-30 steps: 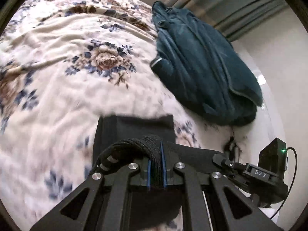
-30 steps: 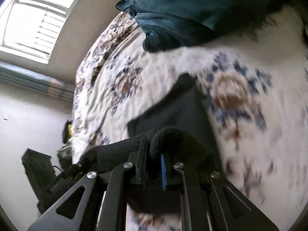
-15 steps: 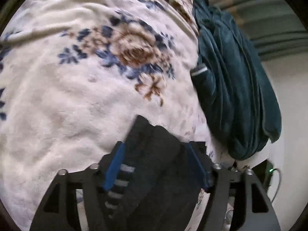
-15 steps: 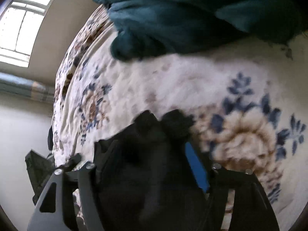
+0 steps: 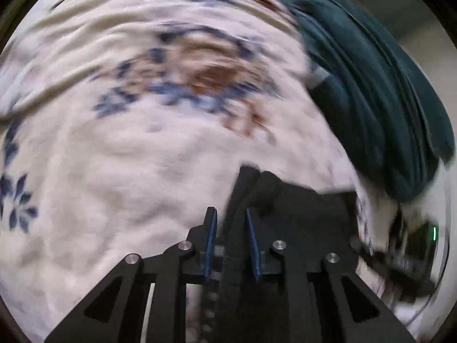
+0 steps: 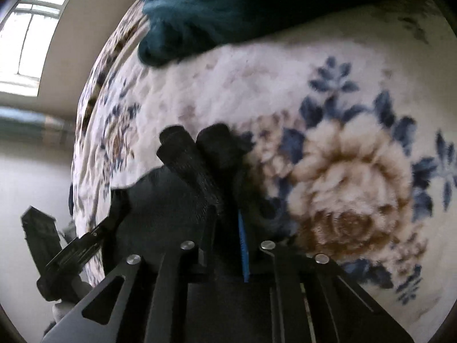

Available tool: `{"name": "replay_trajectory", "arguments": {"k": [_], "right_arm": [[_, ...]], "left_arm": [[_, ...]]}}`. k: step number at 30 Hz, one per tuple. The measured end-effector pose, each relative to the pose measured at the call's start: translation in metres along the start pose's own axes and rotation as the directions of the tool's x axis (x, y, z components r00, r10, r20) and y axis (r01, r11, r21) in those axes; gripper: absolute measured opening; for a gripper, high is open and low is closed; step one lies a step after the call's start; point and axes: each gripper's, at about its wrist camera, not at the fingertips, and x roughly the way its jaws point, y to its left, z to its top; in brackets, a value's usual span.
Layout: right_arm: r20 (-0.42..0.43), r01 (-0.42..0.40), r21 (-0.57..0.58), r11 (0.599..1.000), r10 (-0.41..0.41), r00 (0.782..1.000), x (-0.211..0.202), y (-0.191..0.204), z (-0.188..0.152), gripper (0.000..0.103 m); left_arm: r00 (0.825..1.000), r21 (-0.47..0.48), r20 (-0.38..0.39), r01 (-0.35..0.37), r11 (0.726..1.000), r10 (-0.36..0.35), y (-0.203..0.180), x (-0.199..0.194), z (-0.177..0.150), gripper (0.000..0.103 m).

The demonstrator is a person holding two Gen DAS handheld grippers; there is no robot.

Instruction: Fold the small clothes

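A small black garment (image 5: 288, 200) lies folded on the floral blanket (image 5: 120, 148). My left gripper (image 5: 230, 214) has its blue-padded fingers close around the garment's thick left edge. In the right wrist view the same black garment (image 6: 182, 188) bunches up between the fingers of my right gripper (image 6: 227, 214), which grips its ribbed edge. The left gripper's body (image 6: 65, 245) shows at the lower left of that view. Both views are motion-blurred.
A dark teal robe (image 5: 371, 91) lies heaped on the blanket just beyond the black garment, also at the top of the right wrist view (image 6: 228, 8). A bright window (image 6: 25, 34) is at the far left. The bed's edge falls away beside the garment.
One second ago both grippers were shut on the garment. Half a second ago both stood wide open over it. Now both have closed in on its edges again.
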Motion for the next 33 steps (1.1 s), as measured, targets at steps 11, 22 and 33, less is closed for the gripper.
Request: {"name": "replay_trajectory", "arguments": {"k": [11,22,33], "right_arm": [[-0.012,-0.097,0.102,0.99,0.099,0.995,-0.012,-0.01,0.021,0.024],[-0.073,0.074,-0.003,0.997,-0.074,0.995,0.018,0.002,0.015,0.009],[-0.169,-0.059,0.014,0.998,0.061,0.984,-0.025,-0.025,-0.037,0.05]], "left_arm": [[0.997,0.143,-0.075,0.032,0.989,-0.022,-0.028,0.012,-0.012,0.071],[0.991,0.041,-0.111,0.079,0.996,-0.074,0.002,0.045,-0.01,0.021],[0.964,-0.023,-0.144,0.223,0.975,-0.224,0.023,-0.033,-0.085,0.045]]}}
